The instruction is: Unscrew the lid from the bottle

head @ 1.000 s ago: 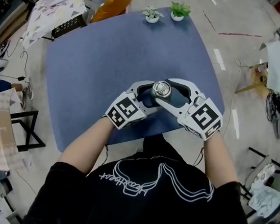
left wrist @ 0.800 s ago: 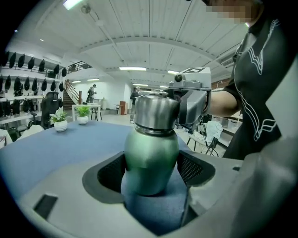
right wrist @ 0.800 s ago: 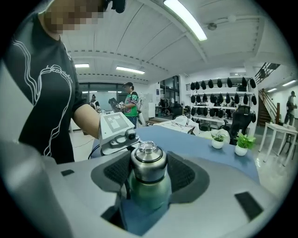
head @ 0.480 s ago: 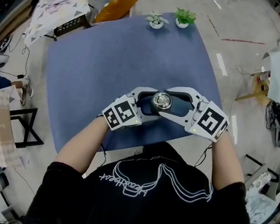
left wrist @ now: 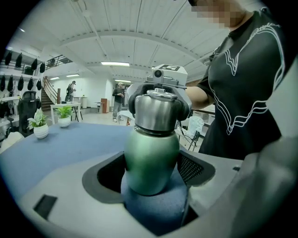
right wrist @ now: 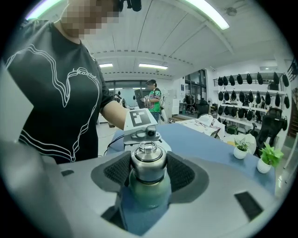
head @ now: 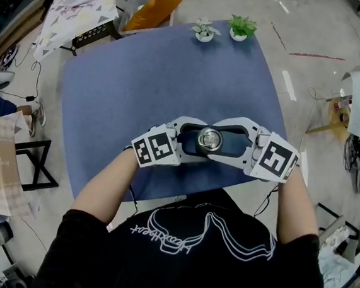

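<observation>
A green bottle (left wrist: 151, 158) with a steel lid (head: 209, 138) stands upright on the blue table (head: 142, 79), close to its near edge. My left gripper (head: 199, 140) comes in from the left and is shut on the green body (right wrist: 149, 195), low down. My right gripper (head: 221, 141) comes in from the right, its dark pads (left wrist: 182, 106) shut on the steel lid (right wrist: 148, 162). In the left gripper view the left gripper (left wrist: 151, 174) clasps the body, with the right gripper (left wrist: 158, 100) on the lid (left wrist: 156, 114) above it. The right gripper (right wrist: 148, 174) faces the left gripper's marker cube (right wrist: 139, 118).
Two small potted plants (head: 205, 30) (head: 242, 27) stand at the table's far edge. A patterned cloth (head: 79, 4) and an orange cushion (head: 152, 8) lie beyond the far left corner. A black stool (head: 32, 164) stands left of the table. The person's torso is right behind the near edge.
Both grippers have swung round the bottle, from slanting in at an angle to lying level and opposite each other. The bottle stays upright in the same grip.
</observation>
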